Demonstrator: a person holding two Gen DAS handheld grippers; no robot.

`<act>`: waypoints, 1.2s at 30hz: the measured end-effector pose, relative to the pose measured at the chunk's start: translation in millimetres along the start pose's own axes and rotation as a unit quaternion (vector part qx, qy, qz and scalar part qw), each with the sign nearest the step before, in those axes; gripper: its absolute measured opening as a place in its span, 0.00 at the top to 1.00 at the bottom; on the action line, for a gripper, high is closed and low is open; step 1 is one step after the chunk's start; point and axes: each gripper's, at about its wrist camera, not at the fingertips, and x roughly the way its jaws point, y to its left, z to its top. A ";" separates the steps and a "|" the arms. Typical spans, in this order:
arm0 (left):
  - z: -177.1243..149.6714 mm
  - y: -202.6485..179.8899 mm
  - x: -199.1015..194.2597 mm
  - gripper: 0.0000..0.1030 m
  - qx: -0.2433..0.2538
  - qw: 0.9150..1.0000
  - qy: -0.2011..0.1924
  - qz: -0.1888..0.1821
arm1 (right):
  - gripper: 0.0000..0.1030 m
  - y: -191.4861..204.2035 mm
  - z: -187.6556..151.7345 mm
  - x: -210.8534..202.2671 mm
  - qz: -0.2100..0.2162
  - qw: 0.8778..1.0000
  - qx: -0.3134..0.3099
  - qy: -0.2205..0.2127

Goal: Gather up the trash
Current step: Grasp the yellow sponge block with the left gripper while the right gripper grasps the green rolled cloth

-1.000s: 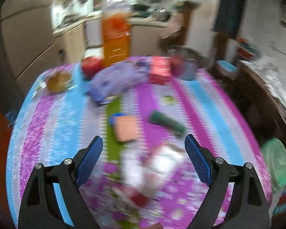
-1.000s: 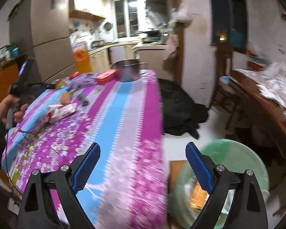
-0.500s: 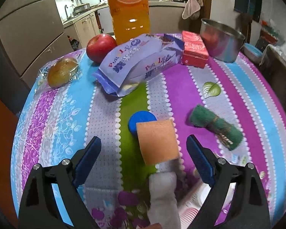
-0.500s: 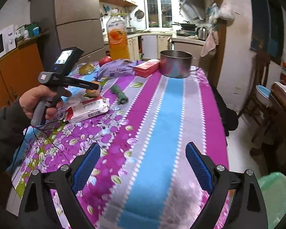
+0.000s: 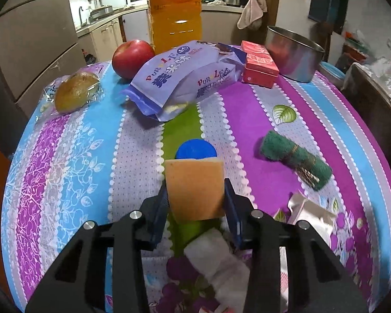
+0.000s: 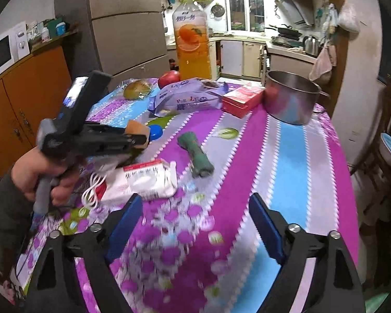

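Observation:
My left gripper (image 5: 196, 195) is shut on an orange sponge-like block (image 5: 195, 189), held just above the tablecloth; it also shows in the right wrist view (image 6: 136, 130). A blue bottle cap (image 5: 196, 150) lies just beyond it. A white crumpled tissue (image 5: 216, 263) lies under the gripper. A white-and-red wrapper (image 6: 146, 178) and a rolled green cloth (image 6: 195, 155) lie on the table. My right gripper (image 6: 195, 227) is open and empty above the near part of the table.
At the far end stand an orange juice bottle (image 6: 193, 47), a red apple (image 5: 133, 57), a bagged bun (image 5: 75, 94), a purple snack bag (image 5: 187, 78), a red box (image 5: 259, 64) and a steel pot (image 6: 290, 99). The table edge (image 6: 349, 182) drops at right.
My left gripper has closed on the orange block, which was lying on the table between open fingers. My right gripper has swung from the floor side toward the table.

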 end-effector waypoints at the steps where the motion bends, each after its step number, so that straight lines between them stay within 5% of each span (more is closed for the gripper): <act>1: -1.9 1.6 -0.8 0.63 -0.002 1.000 -0.001 -0.005 | 0.33 -0.3 2.5 6.4 0.000 1.000 -0.003 0.005; 5: -6.1 11.5 -3.7 0.64 -0.018 1.000 -0.004 -0.013 | 0.50 -0.3 25.5 47.8 -0.009 0.999 -0.014 0.029; 18: -9.5 14.9 2.6 0.64 -0.030 1.000 0.001 -0.009 | 0.52 11.2 62.5 142.3 -0.016 0.993 -0.049 0.110; 24: -12.0 9.0 5.7 0.64 -0.019 1.000 0.000 0.010 | 0.61 15.9 59.6 148.7 -0.019 0.993 -0.043 0.110; 27: -12.5 8.2 6.4 0.64 -0.017 1.000 0.000 0.015 | 0.80 17.6 58.4 146.7 -0.025 0.993 -0.041 0.106; 36: -13.2 9.6 6.2 0.64 -0.020 1.000 -0.002 0.015 | 0.84 13.1 54.0 129.9 -0.039 0.996 -0.020 0.072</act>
